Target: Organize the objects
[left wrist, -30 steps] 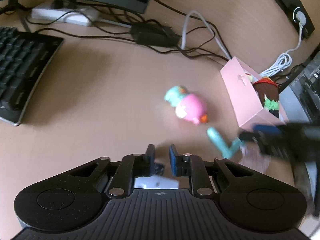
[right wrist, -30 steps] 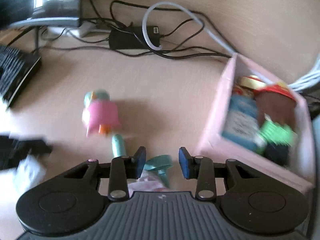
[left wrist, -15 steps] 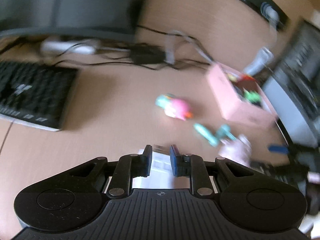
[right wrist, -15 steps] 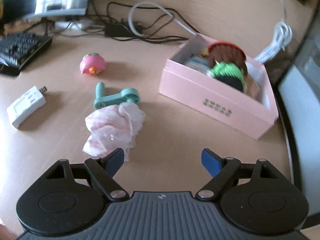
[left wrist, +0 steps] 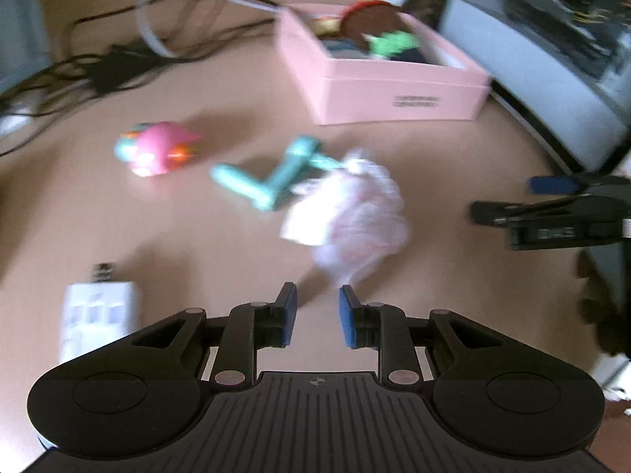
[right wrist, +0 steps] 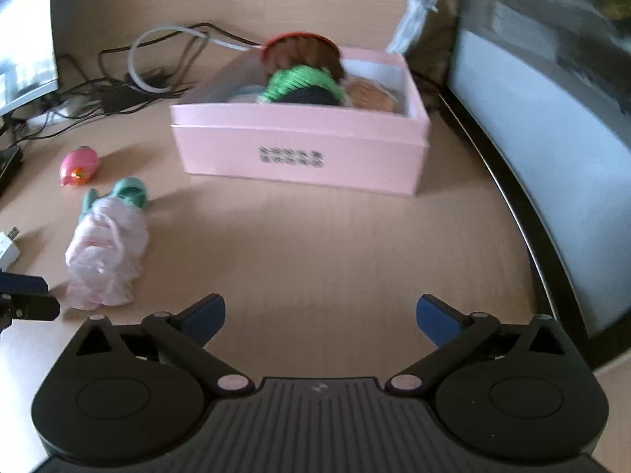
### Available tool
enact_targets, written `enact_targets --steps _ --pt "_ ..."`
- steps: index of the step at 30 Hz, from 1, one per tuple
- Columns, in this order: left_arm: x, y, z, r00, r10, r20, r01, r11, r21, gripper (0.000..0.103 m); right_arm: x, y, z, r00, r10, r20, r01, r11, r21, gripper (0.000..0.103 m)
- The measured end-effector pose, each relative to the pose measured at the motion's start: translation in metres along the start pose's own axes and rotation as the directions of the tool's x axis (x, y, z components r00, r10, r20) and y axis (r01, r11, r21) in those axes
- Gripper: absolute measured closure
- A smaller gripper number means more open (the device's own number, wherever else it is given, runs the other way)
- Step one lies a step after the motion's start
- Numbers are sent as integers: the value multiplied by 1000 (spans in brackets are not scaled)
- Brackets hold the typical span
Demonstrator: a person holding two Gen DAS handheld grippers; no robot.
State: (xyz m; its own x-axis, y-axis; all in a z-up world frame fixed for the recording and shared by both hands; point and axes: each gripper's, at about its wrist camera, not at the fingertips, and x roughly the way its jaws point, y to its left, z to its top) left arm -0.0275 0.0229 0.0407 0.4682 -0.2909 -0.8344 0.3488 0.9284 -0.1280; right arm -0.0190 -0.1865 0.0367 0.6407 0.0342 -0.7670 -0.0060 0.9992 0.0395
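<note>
Hovering above a light wooden desk (right wrist: 315,244): left gripper (left wrist: 315,315) with its blue-padded fingers a narrow gap apart and nothing between them, right gripper (right wrist: 321,315) spread wide and likewise empty. Standing open toward the back of the desk, a pink rectangular cardboard box (right wrist: 303,149) with printed lettering on its front wall, already packed with a brown round red-rimmed item (right wrist: 303,55), a green ribbed piece (right wrist: 299,81) and other contents too blurred to name. Lying on the desk left of the pink box, well apart from it, a pink egg-shaped toy with an orange beak and teal end (left wrist: 157,149). Nearer than that toy, a teal plastic crank-shaped handle (left wrist: 272,177), touching a crumpled pale pink plastic bag (left wrist: 351,220) just ahead of the left gripper's fingertips. Resting farther left of the pink box, near the left gripper's fingers, a white rectangular plug-like device (left wrist: 98,315). Tangled behind the pink box on its left, black and grey cables (right wrist: 150,71); coiled behind it, a white cable (right wrist: 418,4). Rising right of the pink box, a grey and black machine housing (right wrist: 552,98).
</note>
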Motion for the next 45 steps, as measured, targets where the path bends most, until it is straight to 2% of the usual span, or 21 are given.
enact_targets --steps 3,6,8,11,13,15,16,17,20,24,25,26,28,30,31,32,33,34,36,39,45 --pt "6 -8 4 994 -104 -22 104 994 15 77 -1 0 -7 1000 -6 29 6 1000 -9 0" --pt "10 -13 9 990 -136 -37 136 991 6 77 -3 3 -11 999 -15 47 16 1000 -19 0" --pt "10 -17 10 991 -127 -33 127 992 18 77 -3 3 -10 999 -15 44 16 1000 -19 0" --pt "10 -28 9 995 -93 -24 95 992 88 77 -4 4 -9 999 -12 37 13 1000 -25 0" --pt "13 -44 8 999 -46 -17 49 979 200 77 -4 1 -11 999 -2 51 4 999 -35 0" --pt "14 -60 7 1000 -12 -6 13 953 303 76 -3 0 -14 997 3 73 0 999 -41 0" --pt "15 -61 8 999 -31 -20 35 954 296 75 -4 0 -16 996 4 84 -1 999 -41 0" --pt "16 -62 10 998 -47 -30 53 959 280 69 -3 0 -17 996 5 92 -1 999 -43 0" --pt "18 -59 13 995 -87 -45 96 967 238 61 -4 1 -19 994 8 106 -3 999 -44 0" --pt "16 -46 15 981 -177 -75 184 977 103 61 -4 1 -20 993 6 114 -1 999 -42 0" --pt "14 -41 17 980 -179 -85 185 980 69 62 -4 1 -20 993 6 115 -1 999 -42 0" --pt "8 -36 18 984 -163 -70 167 984 54 62 -4 1 -20 993 5 116 -1 999 -41 0" --pt "-13 -19 25 994 -106 21 106 994 -3 62 -4 1 -20 993 6 118 -1 999 -40 0" --pt "-34 15 38 991 6 135 18 985 -174 62 -3 1 -20 993 5 119 0 999 -40 0" --pt "-38 32 44 984 79 162 -33 963 -269 63 -3 0 -20 993 4 120 0 999 -40 0" --pt "-39 50 51 973 157 172 -86 929 -361 64 -3 0 -20 993 4 120 1 999 -39 0" --pt "-37 66 59 963 211 169 -121 897 -425 64 -3 1 -20 993 4 120 1 999 -39 0" --pt "-30 79 67 959 236 159 -139 877 -460 64 -3 1 -20 993 4 120 1 999 -39 0" --pt "-11 91 83 960 261 101 -185 863 -470 64 -3 1 -20 993 3 120 1 999 -39 0" --pt "15 99 100 952 303 36 -248 835 -491 64 -3 1 -20 993 3 120 1 999 -39 0" --pt "41 107 119 905 425 0 -375 797 -473 60 -3 1 -19 993 4 120 1 999 -40 0"
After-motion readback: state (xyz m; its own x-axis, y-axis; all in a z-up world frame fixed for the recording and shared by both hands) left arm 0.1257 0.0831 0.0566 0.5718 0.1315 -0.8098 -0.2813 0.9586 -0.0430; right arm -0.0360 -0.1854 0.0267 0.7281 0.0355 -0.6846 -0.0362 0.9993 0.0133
